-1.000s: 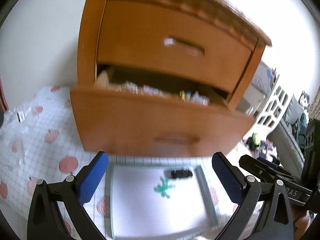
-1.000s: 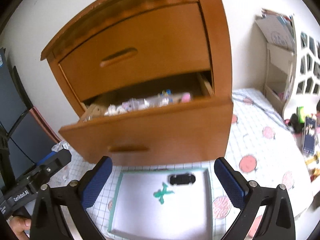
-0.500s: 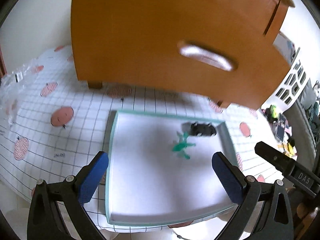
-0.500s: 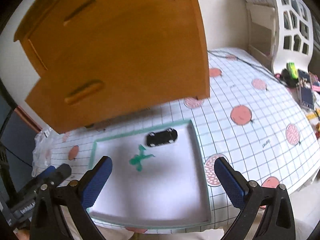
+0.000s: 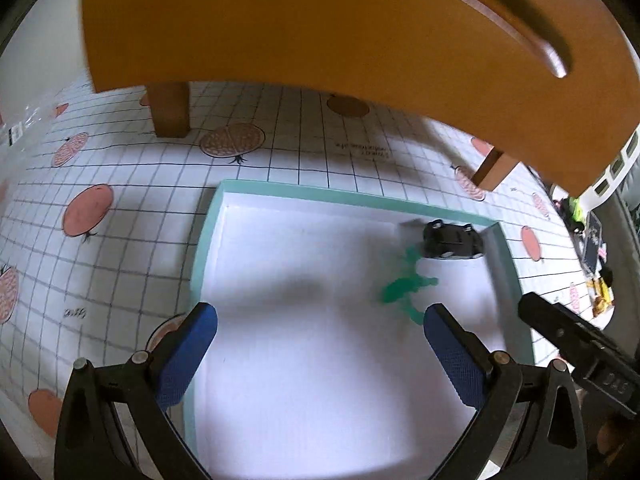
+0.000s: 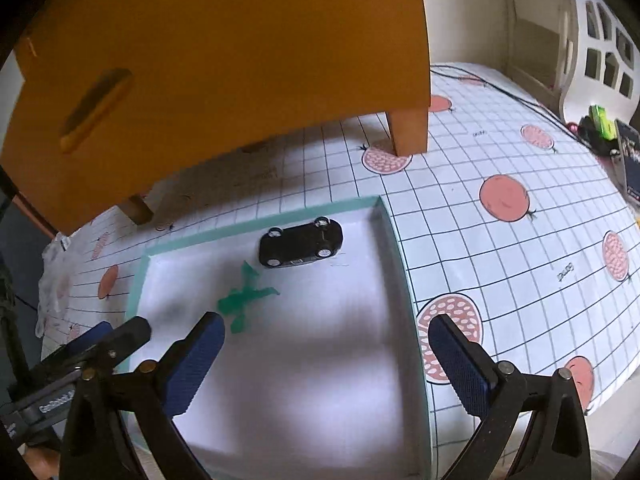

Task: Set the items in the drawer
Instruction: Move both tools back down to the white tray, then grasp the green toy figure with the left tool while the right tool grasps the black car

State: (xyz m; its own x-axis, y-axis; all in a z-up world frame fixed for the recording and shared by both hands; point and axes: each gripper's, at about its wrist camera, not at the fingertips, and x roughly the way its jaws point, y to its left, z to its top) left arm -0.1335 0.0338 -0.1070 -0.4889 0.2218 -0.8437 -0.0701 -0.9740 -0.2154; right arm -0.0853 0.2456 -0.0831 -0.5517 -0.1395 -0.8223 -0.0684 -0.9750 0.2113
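Note:
A shallow white tray with a teal rim (image 5: 208, 240) (image 6: 390, 224) lies on the table in front of the wooden drawer unit (image 5: 320, 28) (image 6: 224, 60). In its far right corner a black toy car (image 5: 452, 240) (image 6: 301, 242) rests on its roof, wheels up. Just nearer lies a small green toy figure (image 5: 406, 290) (image 6: 245, 295). My left gripper (image 5: 320, 344) hovers open over the tray, its right finger close to the green figure. My right gripper (image 6: 326, 356) is also open above the tray, its left finger just short of the figure. The drawer's inside is hidden from here.
The drawer unit overhangs the far side of the tray on short wooden legs (image 5: 170, 110) (image 6: 408, 132). A grid-patterned cloth with pink fruit prints (image 6: 504, 198) covers the table. Clutter and a white lattice shelf (image 6: 600, 60) stand at the right; crumpled clear plastic (image 5: 24, 124) lies far left.
Both grippers have tipped down and come closer to the tray. The drawer's contents, visible one second ago, have left the view; the car and green figure now appear larger and nearer the fingers.

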